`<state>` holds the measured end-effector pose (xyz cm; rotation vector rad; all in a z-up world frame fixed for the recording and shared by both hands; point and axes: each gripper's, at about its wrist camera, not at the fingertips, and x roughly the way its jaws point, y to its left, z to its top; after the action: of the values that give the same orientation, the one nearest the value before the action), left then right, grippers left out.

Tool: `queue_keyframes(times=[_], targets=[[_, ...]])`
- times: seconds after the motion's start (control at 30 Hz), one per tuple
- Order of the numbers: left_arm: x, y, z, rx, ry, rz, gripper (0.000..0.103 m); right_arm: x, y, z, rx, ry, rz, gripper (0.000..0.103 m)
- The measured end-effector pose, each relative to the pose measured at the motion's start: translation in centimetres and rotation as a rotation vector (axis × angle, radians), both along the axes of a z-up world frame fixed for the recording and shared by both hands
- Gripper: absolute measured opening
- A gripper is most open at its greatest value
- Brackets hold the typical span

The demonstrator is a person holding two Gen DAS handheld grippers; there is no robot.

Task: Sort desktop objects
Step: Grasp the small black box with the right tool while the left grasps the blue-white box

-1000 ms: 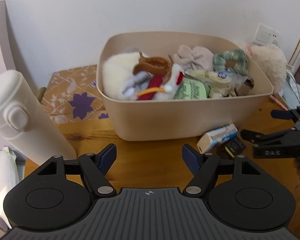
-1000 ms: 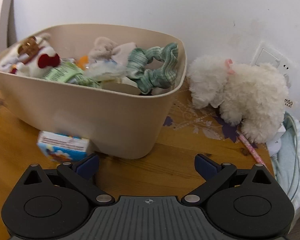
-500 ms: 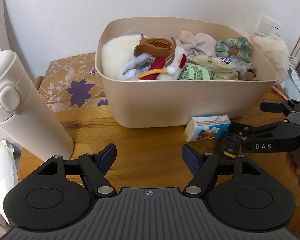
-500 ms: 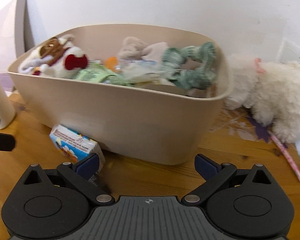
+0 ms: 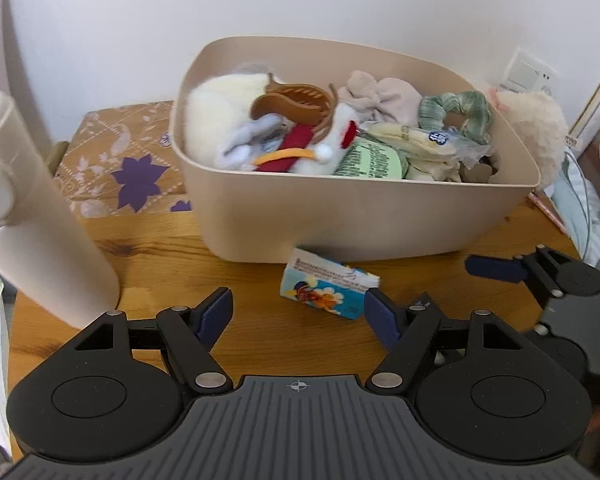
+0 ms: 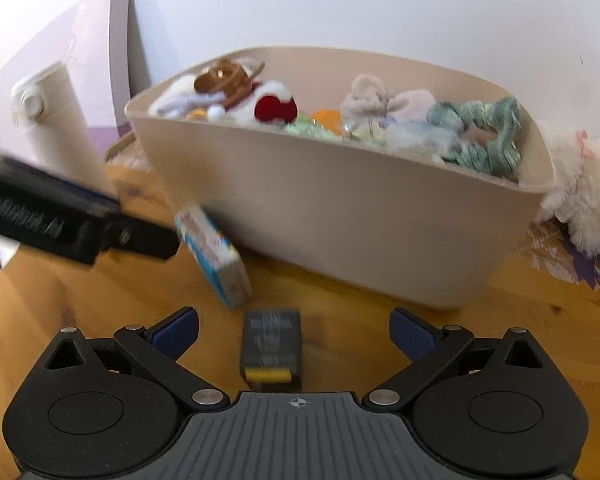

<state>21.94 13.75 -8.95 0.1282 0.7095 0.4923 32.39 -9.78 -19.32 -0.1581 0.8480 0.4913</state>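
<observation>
A beige bin (image 5: 340,216) full of soft toys, scrunchies and a brown hair claw stands on the wooden table; it also shows in the right wrist view (image 6: 340,216). A small blue-and-white box (image 5: 328,290) lies in front of it, also in the right wrist view (image 6: 216,256). A small black box with a yellow end (image 6: 271,344) lies between the open fingers of my right gripper (image 6: 294,330). My left gripper (image 5: 298,316) is open and empty, just short of the blue-and-white box. The right gripper shows at the right in the left wrist view (image 5: 540,276).
A tall white flask (image 5: 32,220) stands at the left, also in the right wrist view (image 6: 60,128). A floral tissue box (image 5: 120,160) sits behind it. A white plush toy (image 6: 584,196) lies right of the bin. The left gripper's body (image 6: 52,216) reaches in from the left.
Both grippers have pulled back and swung left. The blue-and-white box now lies ahead of my left gripper, and the black box has come between my right gripper's fingers. Both stay open.
</observation>
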Motion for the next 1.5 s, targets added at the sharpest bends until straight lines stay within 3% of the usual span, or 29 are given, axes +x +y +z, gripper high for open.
queue_keyframes(times=[0.13,0.4,0.53,0.8,0.9,0.97,1.17,1.27,1.5], targets=[[1.3,-0.2,-0.7,0.005,0.033,-0.035,0.074,-0.9,-0.8,-1.1,-0.06,0.009,0.012,0.103],[4.0,-0.7,-2.7,0.026,0.08,-0.064,0.074,-0.8,-1.0,-1.7,-0.076,-0.013,0.024,0.103],[5.5,-0.3,-3.3,0.028,0.085,-0.021,0.075,-0.5,-0.6,-2.0,-0.096,-0.013,0.048,0.095],[6.7,1.1,-4.8,0.092,0.181,-0.053,0.075,0.1,-1.1,-2.3,-0.094,0.0,0.059,0.088],[6.6,1.9,-4.7,0.063,0.167,-0.034,0.075,0.3,-1.3,-2.3,-0.088,-0.006,0.064,0.085],[6.3,2.3,-4.5,0.044,0.136,-0.028,0.068,0.3,-1.2,-2.2,-0.091,-0.012,0.075,0.082],[5.9,2.7,-4.2,0.012,0.12,-0.039,0.066,0.2,-1.1,-1.8,-0.07,-0.011,0.122,0.058],[5.6,2.6,-4.3,0.022,0.128,-0.053,0.066,0.0,-1.1,-1.6,-0.063,-0.013,0.134,0.031],[4.7,2.5,-4.0,-0.001,0.114,-0.063,0.065,-0.5,-2.0,-1.2,-0.066,0.0,0.14,0.029]])
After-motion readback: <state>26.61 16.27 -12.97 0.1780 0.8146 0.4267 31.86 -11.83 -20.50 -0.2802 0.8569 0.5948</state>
